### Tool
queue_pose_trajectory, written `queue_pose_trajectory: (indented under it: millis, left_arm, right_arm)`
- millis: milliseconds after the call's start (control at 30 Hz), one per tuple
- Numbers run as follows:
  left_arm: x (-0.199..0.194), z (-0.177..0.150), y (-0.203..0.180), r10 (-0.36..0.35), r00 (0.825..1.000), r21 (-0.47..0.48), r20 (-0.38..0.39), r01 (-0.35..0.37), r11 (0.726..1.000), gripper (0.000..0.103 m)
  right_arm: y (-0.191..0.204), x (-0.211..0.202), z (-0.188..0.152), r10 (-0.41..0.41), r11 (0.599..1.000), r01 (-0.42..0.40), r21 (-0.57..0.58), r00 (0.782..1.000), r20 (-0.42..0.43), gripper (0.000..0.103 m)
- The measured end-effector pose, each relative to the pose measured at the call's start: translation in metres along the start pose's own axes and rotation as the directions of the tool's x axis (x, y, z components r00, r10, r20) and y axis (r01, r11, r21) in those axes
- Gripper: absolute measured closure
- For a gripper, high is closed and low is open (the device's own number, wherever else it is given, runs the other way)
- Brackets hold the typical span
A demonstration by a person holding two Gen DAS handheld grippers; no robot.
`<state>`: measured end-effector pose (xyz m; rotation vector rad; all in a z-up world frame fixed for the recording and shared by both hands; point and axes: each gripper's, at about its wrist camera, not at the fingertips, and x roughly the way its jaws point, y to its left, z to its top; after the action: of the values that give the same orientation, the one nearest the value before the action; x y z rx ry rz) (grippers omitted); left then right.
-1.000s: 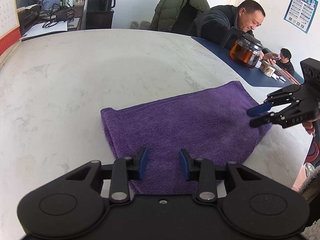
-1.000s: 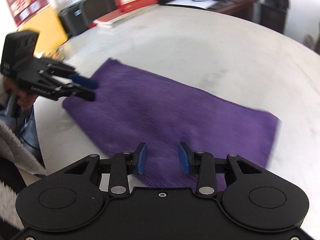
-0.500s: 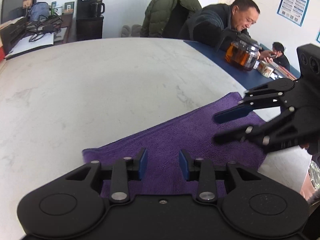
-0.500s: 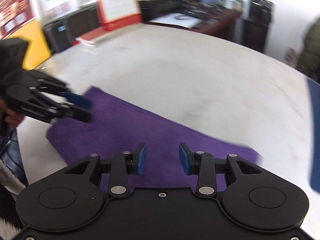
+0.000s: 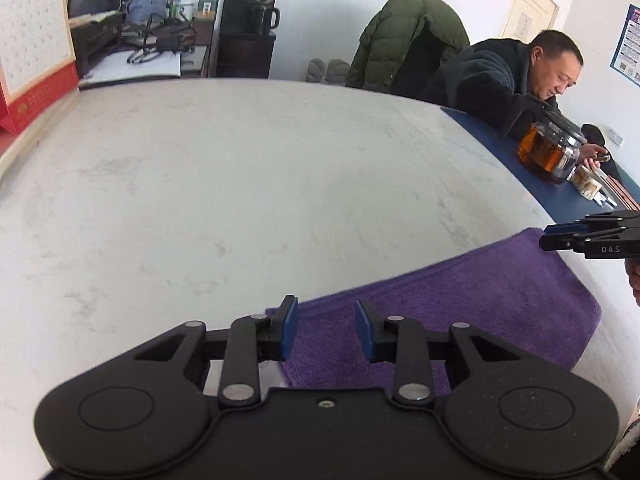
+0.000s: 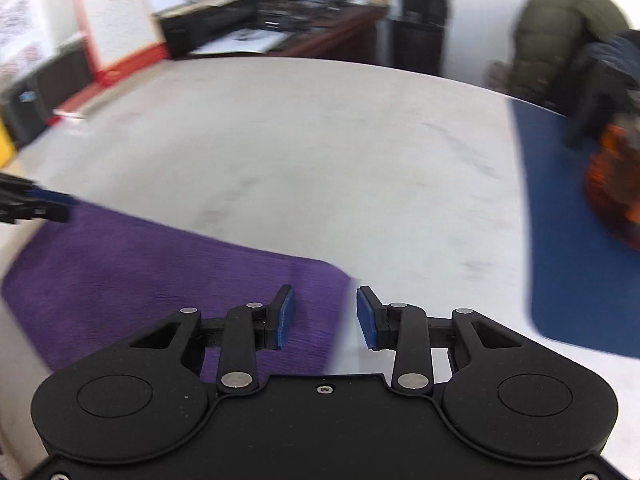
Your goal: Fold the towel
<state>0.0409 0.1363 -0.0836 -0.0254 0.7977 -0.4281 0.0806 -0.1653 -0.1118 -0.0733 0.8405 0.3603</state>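
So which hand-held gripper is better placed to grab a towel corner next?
Probably left: the left hand-held gripper straddles the purple towel at its far-left corner, jaws open and empty. The right hand-held gripper straddles the towel's right edge.

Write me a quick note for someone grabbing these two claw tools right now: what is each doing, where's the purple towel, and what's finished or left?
Left claw: open, empty, above the towel's left far corner.
Right claw: open, empty, over the towel's right edge, one pad above cloth, the other above bare table.
Purple towel: flat on the white table, near its front edge; neither claw grips it.
Done: cannot tell whether any fold is made.
Left: probably grip both corners and fold the towel over.
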Motion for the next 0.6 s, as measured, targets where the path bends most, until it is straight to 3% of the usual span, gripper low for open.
queue_pose_trajectory:
  millis: [67, 133, 267, 367, 467, 600]
  left_arm:
    - [-0.005, 0.003, -0.010, -0.022, 1.000, 0.015, 0.013, 0.022, 1.000, 0.072]
    - [-0.004, 0.002, -0.025, -0.066, 0.998, 0.044, -0.004, 0.066, 0.997, 0.072]
    - [0.002, -0.014, -0.047, -0.103, 0.991, 0.109, -0.087, 0.112, 0.988, 0.072]
    - [-0.003, -0.038, -0.052, -0.084, 0.989, 0.132, -0.120, 0.099, 0.986, 0.072]
    - [-0.018, -0.051, -0.035, -0.056, 0.994, 0.053, -0.095, 0.061, 0.997, 0.072]
    - [-0.038, -0.053, -0.028, 0.032, 0.996, 0.011, -0.088, -0.032, 0.999, 0.072]
  right_arm:
    - [0.007, -0.005, 0.003, 0.027, 1.000, -0.027, 0.013, 0.999, 0.038, 0.070]
    - [0.032, -0.004, 0.008, 0.104, 0.994, -0.102, -0.035, 0.993, 0.065, 0.068]
    - [0.077, 0.011, 0.010, 0.223, 0.962, -0.217, -0.164, 0.975, 0.020, 0.068]
    - [0.091, 0.013, 0.000, 0.247, 0.940, -0.246, -0.236, 0.969, -0.028, 0.068]
    - [0.078, -0.002, -0.013, 0.222, 0.940, -0.220, -0.260, 0.975, -0.024, 0.067]
    - [0.039, -0.025, -0.025, 0.079, 0.984, -0.083, -0.156, 0.996, -0.035, 0.067]
